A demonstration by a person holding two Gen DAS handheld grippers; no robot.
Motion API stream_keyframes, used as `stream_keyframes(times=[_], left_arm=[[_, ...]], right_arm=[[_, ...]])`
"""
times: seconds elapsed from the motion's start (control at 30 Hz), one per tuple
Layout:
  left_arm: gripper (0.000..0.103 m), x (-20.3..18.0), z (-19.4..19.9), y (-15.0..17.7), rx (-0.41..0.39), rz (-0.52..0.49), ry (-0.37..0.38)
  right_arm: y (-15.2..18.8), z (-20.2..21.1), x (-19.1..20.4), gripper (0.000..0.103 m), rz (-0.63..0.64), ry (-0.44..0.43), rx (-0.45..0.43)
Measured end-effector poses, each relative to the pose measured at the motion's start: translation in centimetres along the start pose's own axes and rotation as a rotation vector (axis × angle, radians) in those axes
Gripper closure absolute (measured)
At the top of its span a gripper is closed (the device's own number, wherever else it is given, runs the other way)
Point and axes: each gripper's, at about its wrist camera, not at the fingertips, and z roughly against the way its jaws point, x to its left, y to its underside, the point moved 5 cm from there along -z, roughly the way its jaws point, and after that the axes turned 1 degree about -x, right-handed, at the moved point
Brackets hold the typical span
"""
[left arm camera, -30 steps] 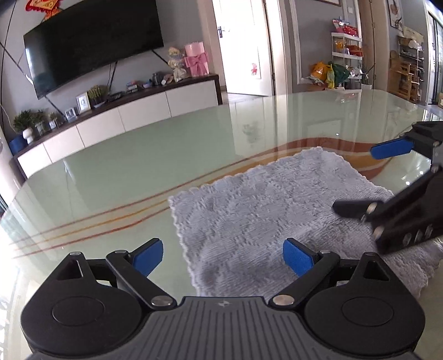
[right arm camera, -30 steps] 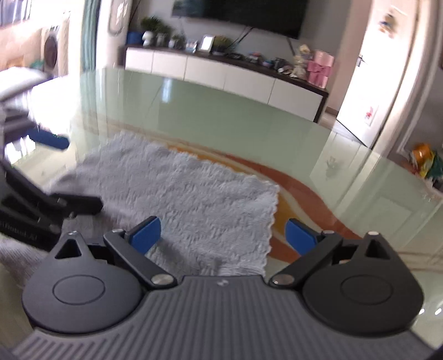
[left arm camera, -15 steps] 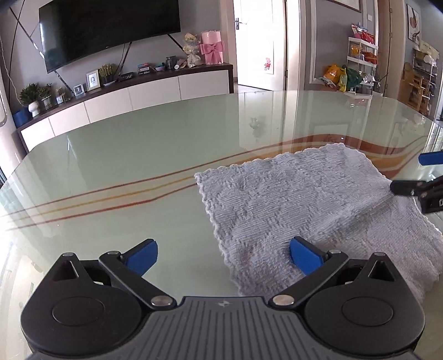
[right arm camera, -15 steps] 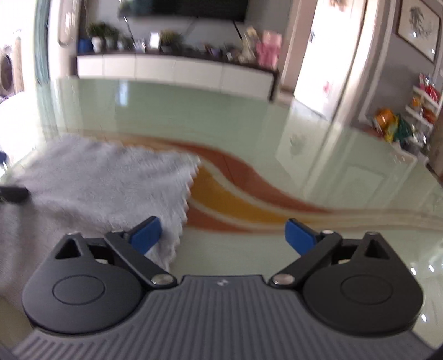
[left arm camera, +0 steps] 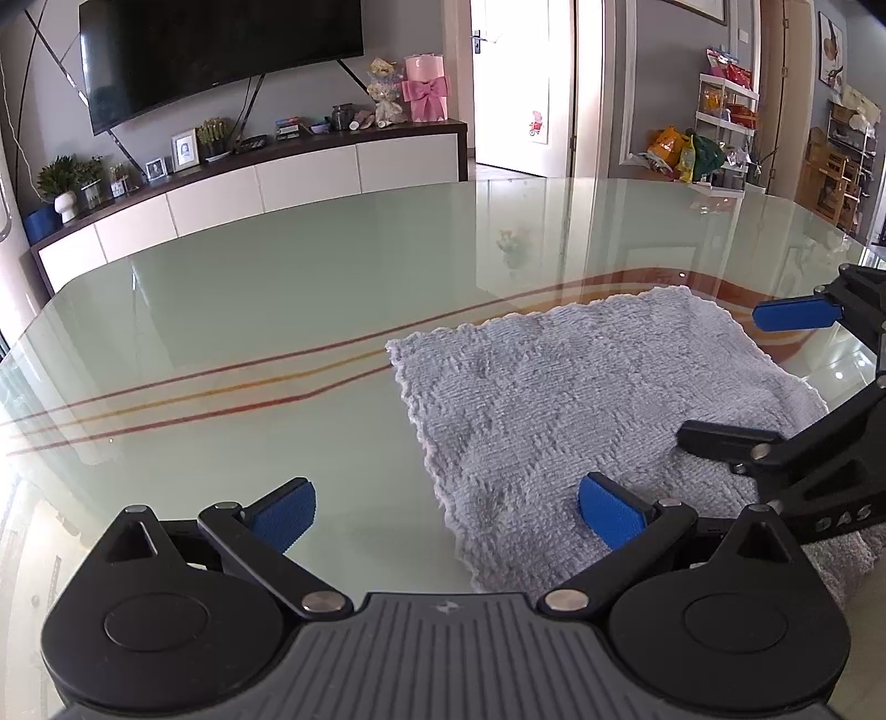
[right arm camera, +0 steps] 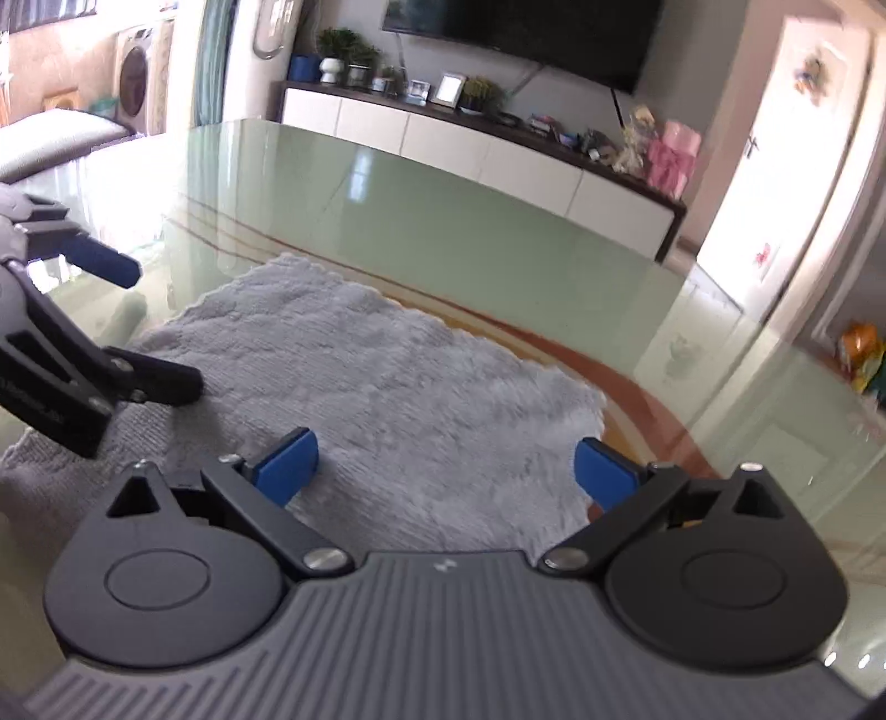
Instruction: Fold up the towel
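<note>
Grippers were both wide apart and holding nothing, neither clamped on anything. The left gripper point(left arm camera: 446, 512) sat low over the near left corner of the towel point(left arm camera: 581, 404), with one blue pad over the fabric and the other over bare glass beside the towel's left edge. The right gripper point(right arm camera: 446, 471) was at the towel's point(right arm camera: 376, 387) near right corner, doing much the same thing mirrored: left pad over the fabric, right pad just past the scalloped edge, over the orange stripe in the glass.

From the left wrist view you could see the right gripper point(left arm camera: 775, 376) reaching in across the towel's right side, its lower black finger down at the fabric, though I couldn't tell if it actually touched. In the right wrist view the left gripper point(right arm camera: 149, 327) came in over the towel's left side the same way.

The towel itself was light grey, fluffy, lying spread out and mostly flat on the table point(left arm camera: 277, 288), a glossy pale green glass top. Beyond the towel, well apart from it, stood a white TV cabinet point(left arm camera: 266, 177) with a TV point(left arm camera: 210, 50) on the wall above it.
</note>
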Motion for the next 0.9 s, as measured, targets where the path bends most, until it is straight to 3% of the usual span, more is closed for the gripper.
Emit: stream_keyframes(times=[0.43, 0.53, 0.73, 0.83, 0.9], left_arm=[[0.000, 0.1, -0.1, 0.1, -0.006, -0.004, 0.016], [0.000, 0.2, -0.2, 0.1, -0.005, -0.004, 0.014], [0.000, 0.1, -0.2, 0.0, 0.002, -0.004, 0.008], [0.000, -0.1, -0.2, -0.1, 0.008, -0.015, 0.008], [0.000, -0.4, -0.2, -0.3, 0.011, -0.043, -0.002]], right_arm=[[3.5, 2.0, -6.2, 0.000, -0.125, 0.136, 0.023], [3.2, 2.9, -6.1, 0.005, -0.125, 0.156, 0.002], [1.4, 2.7, -2.1, 0.004, -0.066, 0.053, -0.050], [2.3, 2.0, -0.4, 0.003, -0.026, 0.079, -0.026], [2.3, 1.8, -1.0, 0.002, -0.069, 0.099, -0.011]])
